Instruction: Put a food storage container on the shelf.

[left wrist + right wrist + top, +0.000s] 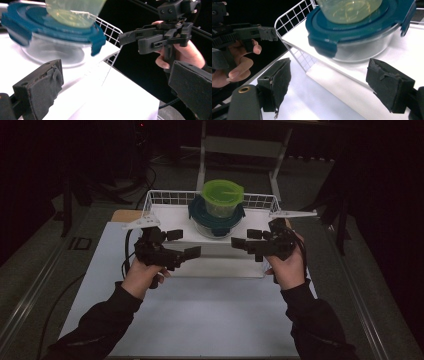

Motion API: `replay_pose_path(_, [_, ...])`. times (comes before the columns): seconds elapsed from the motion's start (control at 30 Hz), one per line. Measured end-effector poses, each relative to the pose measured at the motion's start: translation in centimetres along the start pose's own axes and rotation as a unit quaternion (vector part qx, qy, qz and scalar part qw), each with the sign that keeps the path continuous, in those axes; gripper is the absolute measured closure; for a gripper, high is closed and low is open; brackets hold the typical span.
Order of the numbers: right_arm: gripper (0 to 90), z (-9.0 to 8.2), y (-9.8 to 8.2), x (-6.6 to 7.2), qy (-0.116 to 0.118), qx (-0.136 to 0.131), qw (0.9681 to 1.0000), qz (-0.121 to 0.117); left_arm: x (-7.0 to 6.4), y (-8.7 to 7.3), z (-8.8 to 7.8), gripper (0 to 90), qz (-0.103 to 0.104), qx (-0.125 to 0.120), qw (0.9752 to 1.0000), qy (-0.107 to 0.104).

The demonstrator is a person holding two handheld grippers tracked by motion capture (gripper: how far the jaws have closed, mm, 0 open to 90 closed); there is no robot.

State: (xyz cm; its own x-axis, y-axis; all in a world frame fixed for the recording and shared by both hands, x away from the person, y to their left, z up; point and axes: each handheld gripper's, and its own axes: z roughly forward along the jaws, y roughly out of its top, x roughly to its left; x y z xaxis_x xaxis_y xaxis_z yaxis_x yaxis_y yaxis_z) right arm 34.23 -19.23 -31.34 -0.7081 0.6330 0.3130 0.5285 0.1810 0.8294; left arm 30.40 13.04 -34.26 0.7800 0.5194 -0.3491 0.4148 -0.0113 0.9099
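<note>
Jaws of both grippers stand apart and hold nothing. High view: the left gripper [181,244] at centre left and the right gripper [246,237] at centre right flank a glass container [216,226] with a teal clip lid [196,210]; a green-lidded tub [222,197] sits stacked on it, inside a white wire basket [165,197] at upper centre.

Left gripper view: wide-open pads [41,87] frame the glass container [50,51] at upper left, without contact. The right gripper [138,41] appears at upper right.

Right gripper view: wide-open pads [279,80] point at the glass container [362,46] at upper right, touching nothing. No legible writing.
</note>
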Motion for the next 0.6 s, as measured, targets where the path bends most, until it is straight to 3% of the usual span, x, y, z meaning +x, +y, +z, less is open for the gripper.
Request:
replay_pose_path(0.07, [19.4, 0.0, -0.9, 0.0, 0.007, -0.006, 1.0000, 0.003, -0.3, -0.9, -0.1, 0.0, 0.013, 0.003, 0.9999, 0.004])
replay_pose_path(0.23, [19.4, 0.2, -3.6, -0.2, 0.012, -0.006, 0.9999, 0.005, -0.8, -3.1, 0.0, 0.0, 0.031, 0.015, 0.9994, -0.010])
replay_pose_path(0.4, [19.5, 0.6, -6.7, -0.5, 0.017, -0.006, 0.9998, 0.011, -1.6, -5.2, 0.3, 0.0, 0.064, 0.030, 0.9973, -0.018])
replay_pose_path(0.6, [19.5, 0.9, -9.3, -0.4, 0.013, 0.008, 0.9998, 0.009, -2.3, -7.0, 0.7, 0.0, 0.079, 0.049, 0.9953, -0.027])
